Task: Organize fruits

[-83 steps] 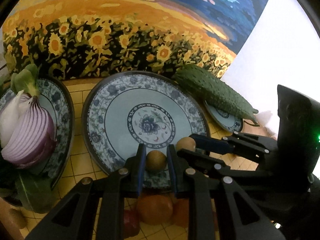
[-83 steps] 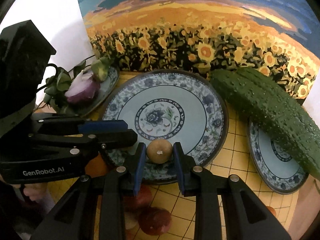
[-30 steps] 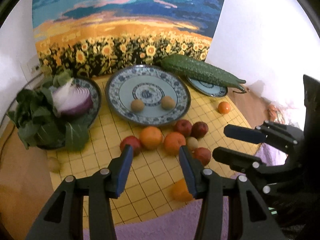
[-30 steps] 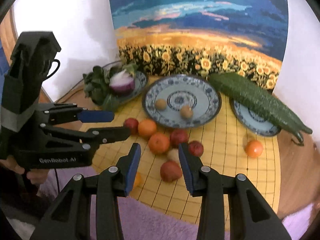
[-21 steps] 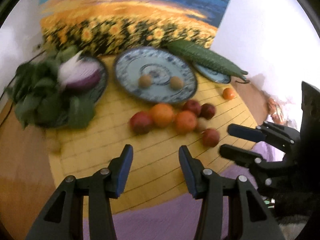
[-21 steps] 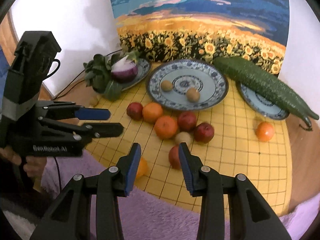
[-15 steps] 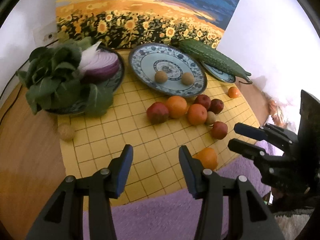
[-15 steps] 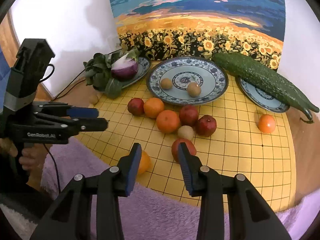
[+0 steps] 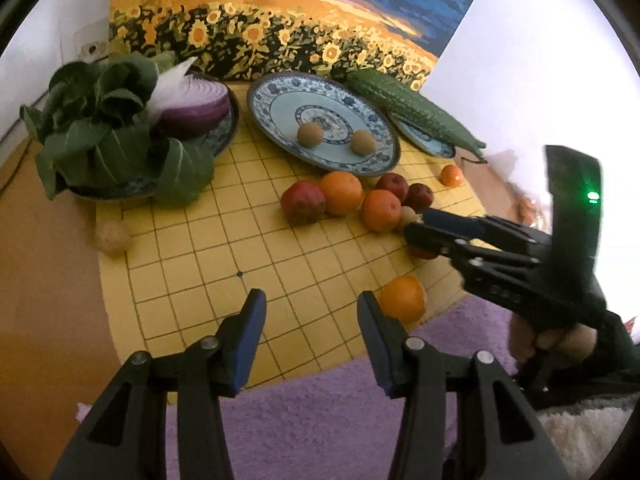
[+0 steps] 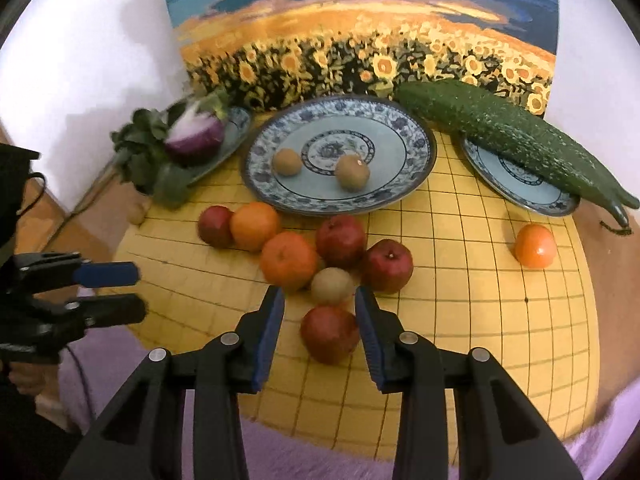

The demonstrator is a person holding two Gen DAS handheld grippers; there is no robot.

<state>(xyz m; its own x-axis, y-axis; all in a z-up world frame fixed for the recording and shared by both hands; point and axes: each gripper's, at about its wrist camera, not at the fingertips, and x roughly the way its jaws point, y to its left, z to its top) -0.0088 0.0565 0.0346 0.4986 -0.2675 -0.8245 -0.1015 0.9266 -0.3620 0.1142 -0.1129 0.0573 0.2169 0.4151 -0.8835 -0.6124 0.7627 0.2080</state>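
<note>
Only the right wrist view shows the open right gripper (image 10: 319,312) framing a round red apple (image 10: 330,334), seemingly untouched; the left gripper (image 9: 311,312) gapes empty, a round orange (image 9: 402,298) at its 3 o'clock.

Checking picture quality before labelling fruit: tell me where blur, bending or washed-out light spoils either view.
Left wrist view: the other gripper and the hand under it are smeared by blur, and the wall at right is washed out white. Right wrist view: sharper, but the yellow board has its grid lines bowed by the lens, with a small glint on one brown fruit.
</note>
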